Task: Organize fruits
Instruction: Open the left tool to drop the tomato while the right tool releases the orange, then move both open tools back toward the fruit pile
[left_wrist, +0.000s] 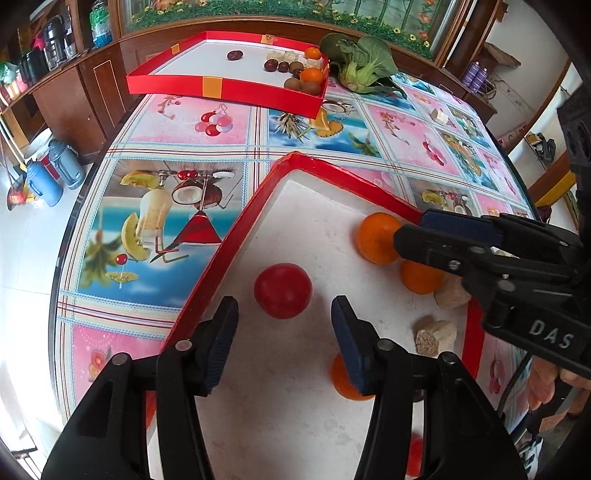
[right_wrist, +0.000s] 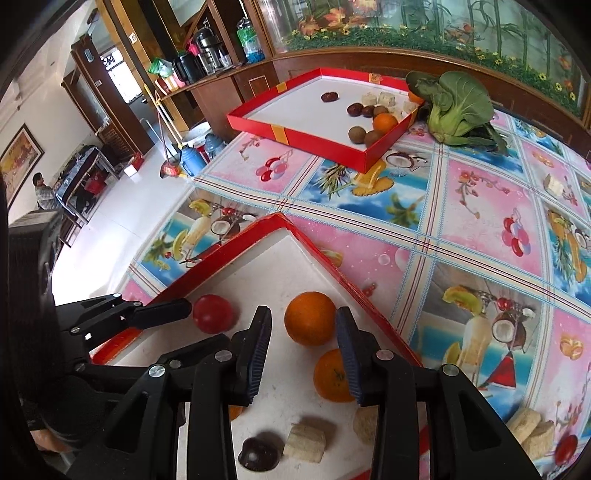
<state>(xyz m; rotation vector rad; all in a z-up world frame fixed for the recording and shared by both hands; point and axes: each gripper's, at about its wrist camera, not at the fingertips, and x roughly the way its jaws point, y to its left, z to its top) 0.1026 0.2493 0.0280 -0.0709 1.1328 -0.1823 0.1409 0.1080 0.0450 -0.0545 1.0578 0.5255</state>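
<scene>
A near red tray (left_wrist: 236, 236) with a white floor holds a red tomato (left_wrist: 283, 290), oranges and pale snack pieces. My left gripper (left_wrist: 284, 314) is open, low over the tray, its fingers either side of the tomato and just short of it. My right gripper (right_wrist: 303, 325) is open, its fingers flanking an orange (right_wrist: 310, 323) by the tray's far wall (right_wrist: 347, 280); a second orange (right_wrist: 332, 374) lies behind its right finger. It shows in the left wrist view (left_wrist: 410, 227) against that orange (left_wrist: 376, 238). A far red tray (right_wrist: 295, 138) holds dark fruits, kiwis and oranges.
A leafy green vegetable (right_wrist: 456, 109) lies beside the far tray. A dark fruit (right_wrist: 257, 455) and pale snack pieces (right_wrist: 306, 441) lie in the near tray. Two biscuits (right_wrist: 532, 430) and a pale piece (right_wrist: 553, 184) sit on the patterned tablecloth. The table's left edge drops to the floor.
</scene>
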